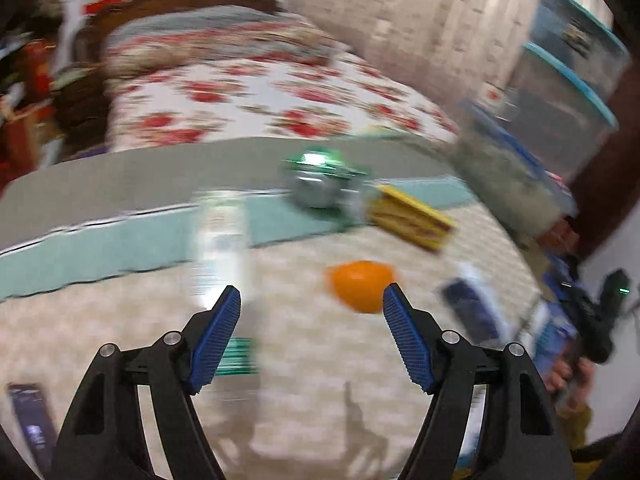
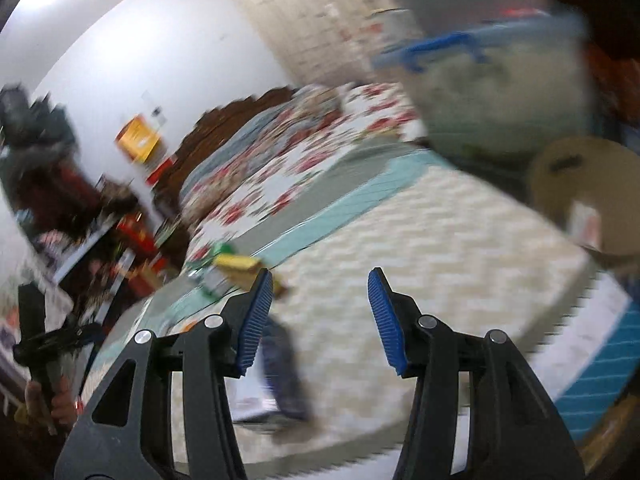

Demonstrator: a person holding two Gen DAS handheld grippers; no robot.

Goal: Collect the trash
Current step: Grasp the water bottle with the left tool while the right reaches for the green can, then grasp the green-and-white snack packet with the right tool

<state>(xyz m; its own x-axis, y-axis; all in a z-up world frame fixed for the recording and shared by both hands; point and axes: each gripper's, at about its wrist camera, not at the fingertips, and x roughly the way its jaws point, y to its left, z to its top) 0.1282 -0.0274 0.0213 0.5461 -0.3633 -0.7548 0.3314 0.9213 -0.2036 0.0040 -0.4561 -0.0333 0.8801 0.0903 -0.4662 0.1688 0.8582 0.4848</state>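
The pictures are blurred. My left gripper (image 1: pixel 312 300) is open with nothing between its blue pads, above a cream patterned mat (image 1: pixel 320 380). An orange ball-like thing (image 1: pixel 362 286) lies just beyond its right fingertip. A clear plastic bottle (image 1: pixel 220 240) lies past the left fingertip. Farther off are a crumpled green and silver piece (image 1: pixel 320 180) and a yellow box (image 1: pixel 408 216). A dark blue packet (image 1: pixel 472 312) lies to the right. My right gripper (image 2: pixel 320 284) is open and empty over the same mat (image 2: pixel 440 240), with the blue packet (image 2: pixel 280 368) below its left finger and the yellow box (image 2: pixel 236 264) beyond.
A bed with a red floral cover (image 1: pixel 260 96) stands behind the mat. Clear plastic bins with blue rims (image 1: pixel 560 80) are stacked at the right. A big tub (image 2: pixel 500 100) and a round beige lid (image 2: pixel 588 200) sit right of my right gripper. Clutter lines the left wall (image 2: pixel 100 220).
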